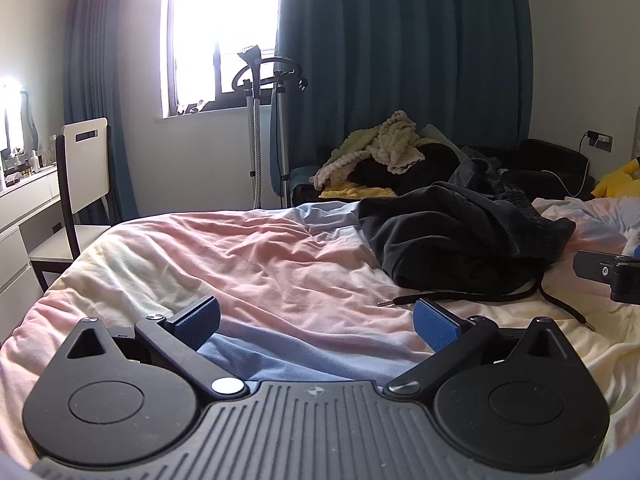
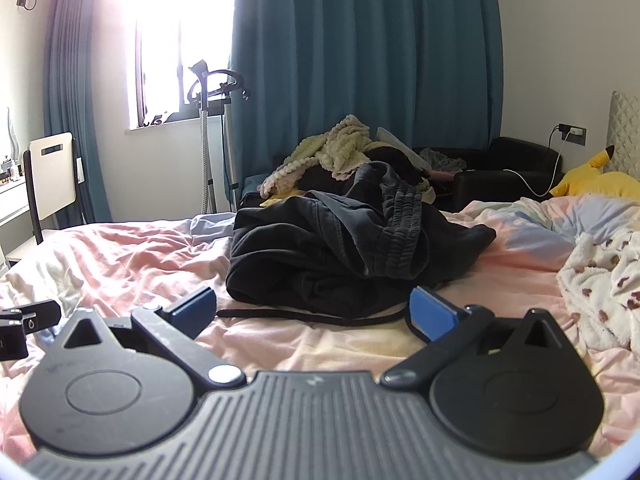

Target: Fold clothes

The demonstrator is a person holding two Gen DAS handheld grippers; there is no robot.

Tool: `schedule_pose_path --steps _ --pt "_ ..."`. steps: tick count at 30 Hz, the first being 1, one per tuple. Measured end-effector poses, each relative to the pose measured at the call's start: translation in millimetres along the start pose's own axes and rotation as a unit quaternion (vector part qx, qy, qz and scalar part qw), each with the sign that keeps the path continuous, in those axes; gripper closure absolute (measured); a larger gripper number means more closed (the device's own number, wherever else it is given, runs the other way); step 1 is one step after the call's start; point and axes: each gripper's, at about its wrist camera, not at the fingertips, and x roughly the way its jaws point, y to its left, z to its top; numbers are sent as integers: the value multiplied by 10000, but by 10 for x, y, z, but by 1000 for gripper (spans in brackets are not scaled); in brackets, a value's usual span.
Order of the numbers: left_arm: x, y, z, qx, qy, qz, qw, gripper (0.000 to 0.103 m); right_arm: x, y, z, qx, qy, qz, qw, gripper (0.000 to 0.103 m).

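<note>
A crumpled pile of dark grey clothes point(image 1: 460, 240) point(image 2: 344, 248) lies on the bed, its ribbed waistband on top and a black drawstring point(image 1: 472, 298) point(image 2: 304, 316) trailing toward me. My left gripper point(image 1: 316, 322) hovers open over the pink and blue bedcover point(image 1: 248, 264), left of the pile and holding nothing. My right gripper point(image 2: 312, 312) is open too, just short of the pile, with the drawstring lying between its blue pads. Each gripper shows at the edge of the other's view.
A white fleece with brown spots point(image 2: 600, 284) lies at the right of the bed. Behind the bed sit a heap of blankets point(image 1: 384, 148), a black armchair point(image 2: 512, 172), a yellow plush point(image 2: 596, 180) and a garment steamer point(image 1: 256, 120). A white chair point(image 1: 80, 184) stands left.
</note>
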Motion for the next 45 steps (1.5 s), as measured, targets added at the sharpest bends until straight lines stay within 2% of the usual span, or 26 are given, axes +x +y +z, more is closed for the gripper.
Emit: schedule_pose_path --steps 7,16,23,27,32,34,39,41,43,45 --pt "18 -19 -11 61 37 92 9999 0 42 -143 84 48 44 28 10000 0" --pt "24 -89 -52 303 -37 130 9994 0 114 -190 76 112 363 9 9993 0" --pt "98 -202 -37 887 -4 130 9960 0 200 -267 53 319 732 92 9968 0" --pt "189 -405 21 1443 -22 43 9895 0 222 -344 35 485 799 42 9956 0" --pt "377 -793 143 2171 -239 -197 9757 0 182 -536 43 879 524 -109 9947 0" --pt "480 -1003 208 2529 -349 -377 9661 0 155 -607 50 996 389 -203 9941 0" --pt "808 -1518 369 3431 -751 -807 9328 0 113 -796 19 1325 166 -446 9900 0" --pt "968 -1699 394 3642 -857 -1282 9185 0 126 -905 -16 1540 147 -402 9871 0" --pt "1176 -1903 359 3852 -921 -1462 9065 0 136 -1036 -31 1795 95 -391 9829 0" --pt "1403 -2112 280 4041 -841 -1473 8989 0 128 -1153 -18 2015 -12 -432 9785 0"
